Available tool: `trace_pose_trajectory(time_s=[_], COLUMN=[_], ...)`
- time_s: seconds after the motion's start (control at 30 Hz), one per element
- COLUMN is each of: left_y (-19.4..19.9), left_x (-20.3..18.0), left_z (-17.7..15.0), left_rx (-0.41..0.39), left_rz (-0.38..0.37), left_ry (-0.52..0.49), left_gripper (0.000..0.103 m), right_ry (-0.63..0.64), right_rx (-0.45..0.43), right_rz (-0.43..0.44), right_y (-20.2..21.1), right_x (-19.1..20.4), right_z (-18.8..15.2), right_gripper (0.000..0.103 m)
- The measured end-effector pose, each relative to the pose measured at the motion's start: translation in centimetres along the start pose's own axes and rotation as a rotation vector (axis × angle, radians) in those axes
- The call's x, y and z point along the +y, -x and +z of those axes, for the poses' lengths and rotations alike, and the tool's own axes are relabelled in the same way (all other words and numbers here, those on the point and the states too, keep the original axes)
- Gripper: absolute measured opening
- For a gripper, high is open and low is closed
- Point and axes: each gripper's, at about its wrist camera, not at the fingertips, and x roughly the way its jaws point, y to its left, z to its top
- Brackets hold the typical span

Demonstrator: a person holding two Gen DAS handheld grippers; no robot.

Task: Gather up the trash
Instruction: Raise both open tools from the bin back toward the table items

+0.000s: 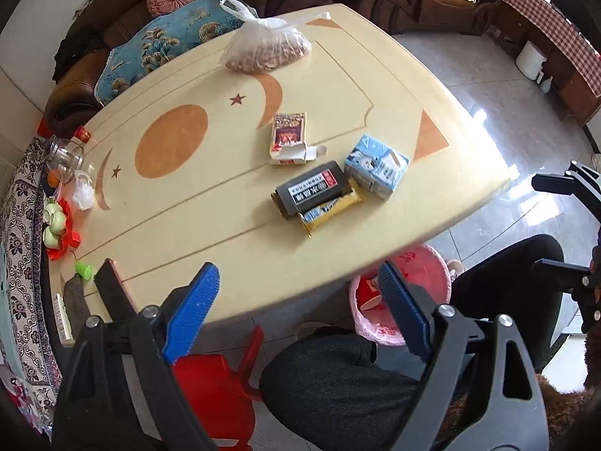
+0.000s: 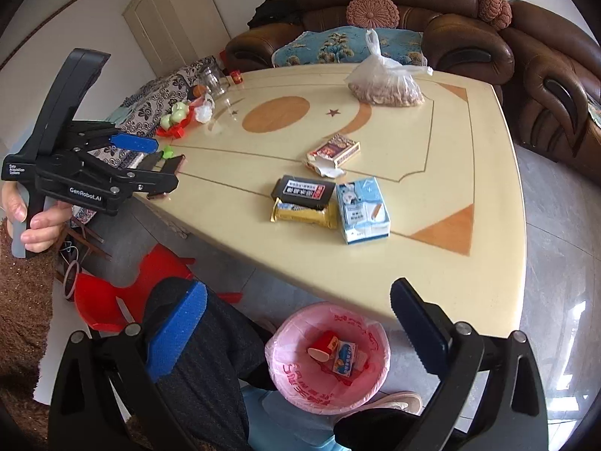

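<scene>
On the cream table (image 1: 210, 233) lie a blue milk carton (image 1: 375, 167) (image 2: 362, 208), a black box (image 1: 313, 191) (image 2: 304, 189) on top of a yellow wrapper (image 1: 334, 210) (image 2: 304, 218), and an opened red card box (image 1: 288, 139) (image 2: 334, 150). Below the table's near edge stands a bin with a pink bag (image 2: 285, 368) (image 1: 435, 267); inside it are a red cup (image 2: 323, 344) and a small blue box (image 2: 345, 357). My left gripper (image 1: 296, 268) (image 2: 165, 161) hangs open and holds nothing. Above the bin, my right gripper (image 2: 298, 285) (image 1: 544, 221) is open too, also with nothing between its fingers.
A plastic bag of nuts (image 1: 266, 49) sits at the table's far side. A glass jar (image 1: 64, 154), fruit and small items crowd the left end, with a phone (image 1: 112, 289) near the edge. A red stool (image 2: 112, 300) and the person's legs (image 1: 338, 383) are below; brown sofas (image 2: 469, 37) stand behind.
</scene>
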Motion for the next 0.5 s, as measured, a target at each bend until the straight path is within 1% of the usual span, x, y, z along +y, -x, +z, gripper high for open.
trace_pose_trajectory(time_s=[0.1, 0.23, 0.4, 0.5], left_y=[0.5, 0.3, -1.3, -2.6], left_x=[0.9, 1.1, 1.3, 1.5], left_z=[2.5, 5.1, 8.1, 9.5], left_rx=[0.022, 0.051, 0.083, 0.097], left_rz=[-0.015, -0.004, -0.011, -0.021], left_ry=[0.013, -0.011, -0.017, -0.026], left_gripper=[0.085, 0.085, 0.085, 0.085], right_ry=[0.014, 0.032, 0.047, 0.066], right_rx=[-0.032, -0.073, -0.110, -0.110], right_rz=[-0.017, -0.041, -0.068, -0.075], right_y=[1.2, 2.4, 2.8, 2.4], right_x=[-0.3, -0.9, -1.6, -1.9], right_z=[2.3, 5.4, 7.8, 8.9], right_gripper=[0.096, 0.096, 0.096, 0.096])
